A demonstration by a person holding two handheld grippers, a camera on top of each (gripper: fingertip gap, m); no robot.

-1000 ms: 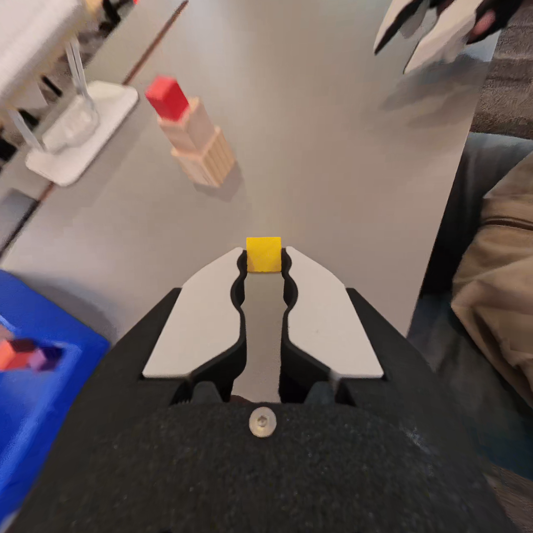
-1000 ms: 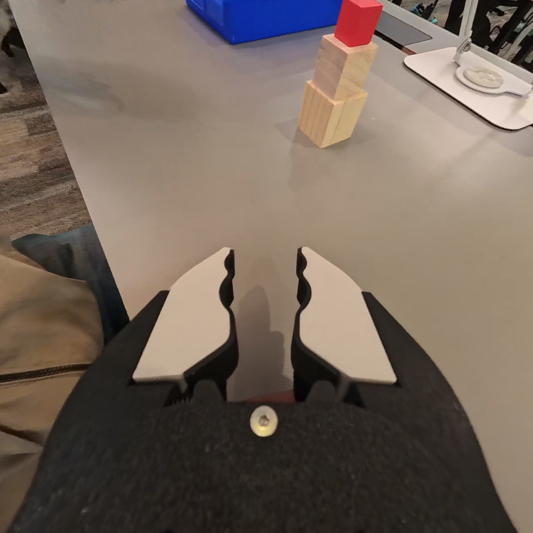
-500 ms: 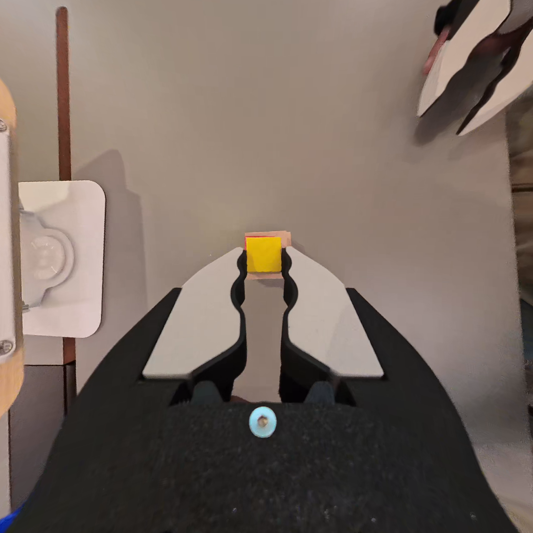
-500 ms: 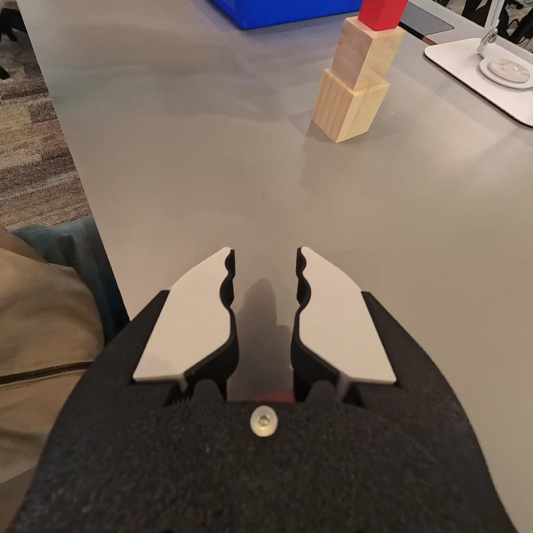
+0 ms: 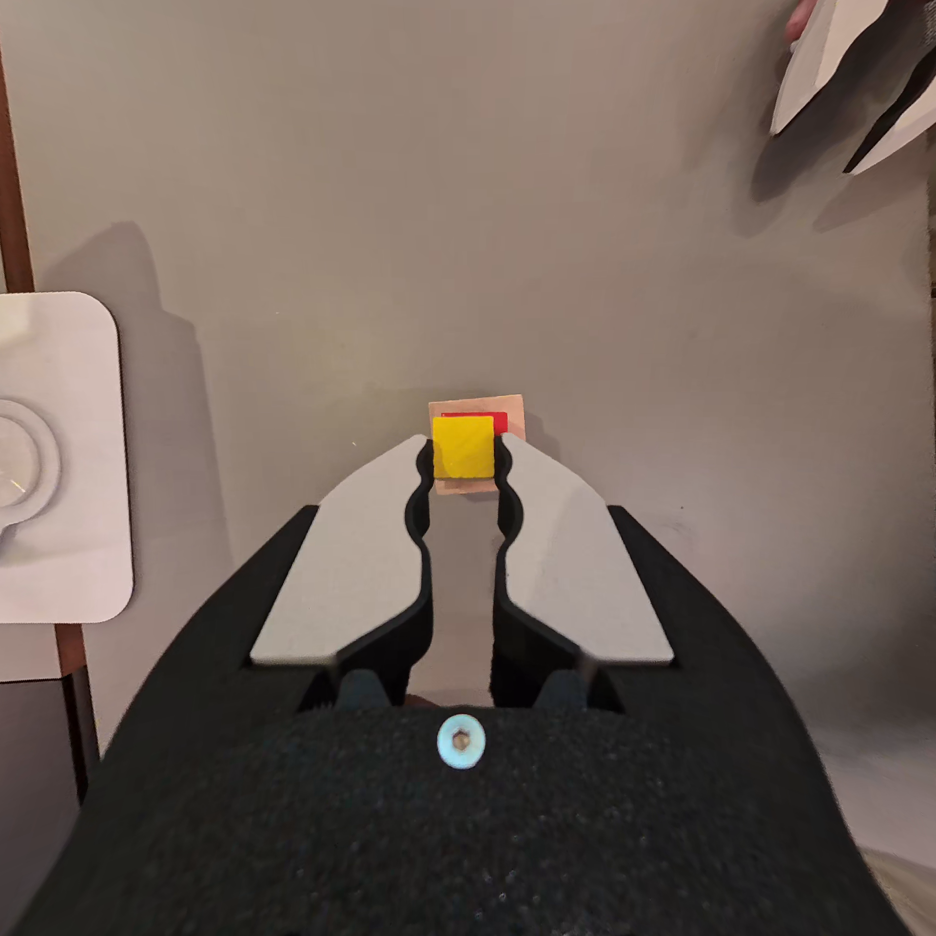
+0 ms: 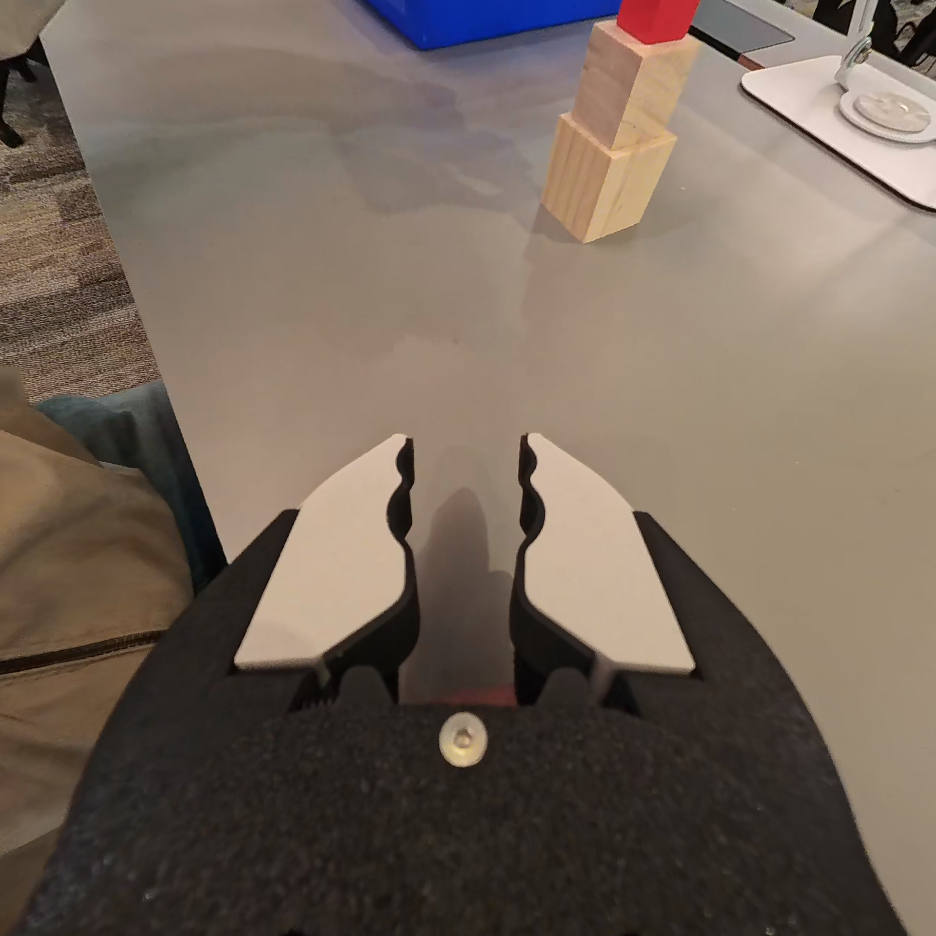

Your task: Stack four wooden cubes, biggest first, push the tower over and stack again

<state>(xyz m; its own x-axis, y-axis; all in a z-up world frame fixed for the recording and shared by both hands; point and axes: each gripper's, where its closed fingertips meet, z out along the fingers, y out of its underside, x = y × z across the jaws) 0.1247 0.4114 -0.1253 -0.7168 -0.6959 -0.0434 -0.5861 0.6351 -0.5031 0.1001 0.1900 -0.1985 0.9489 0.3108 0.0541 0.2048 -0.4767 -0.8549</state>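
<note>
Pinching the yellow cube (image 5: 463, 446) at its tips, the left gripper (image 5: 463, 456) looks straight down over the tower (image 6: 615, 137), red cube (image 6: 656, 20) topmost. The right gripper (image 6: 466, 451) is spread and empty near the table (image 6: 354, 253) edge, well apart from the tower. Grey tabletop lies open between them; a white pad (image 6: 835, 121) and blue bin (image 6: 481, 20) sit beyond, carpet (image 6: 45, 253) past the edge.

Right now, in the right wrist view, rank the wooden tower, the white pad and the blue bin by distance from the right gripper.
1. Wooden tower, ahead and rightward of the right gripper.
2. White pad, far right.
3. Blue bin, top edge; close to the pad's range, so uncertain.
</note>
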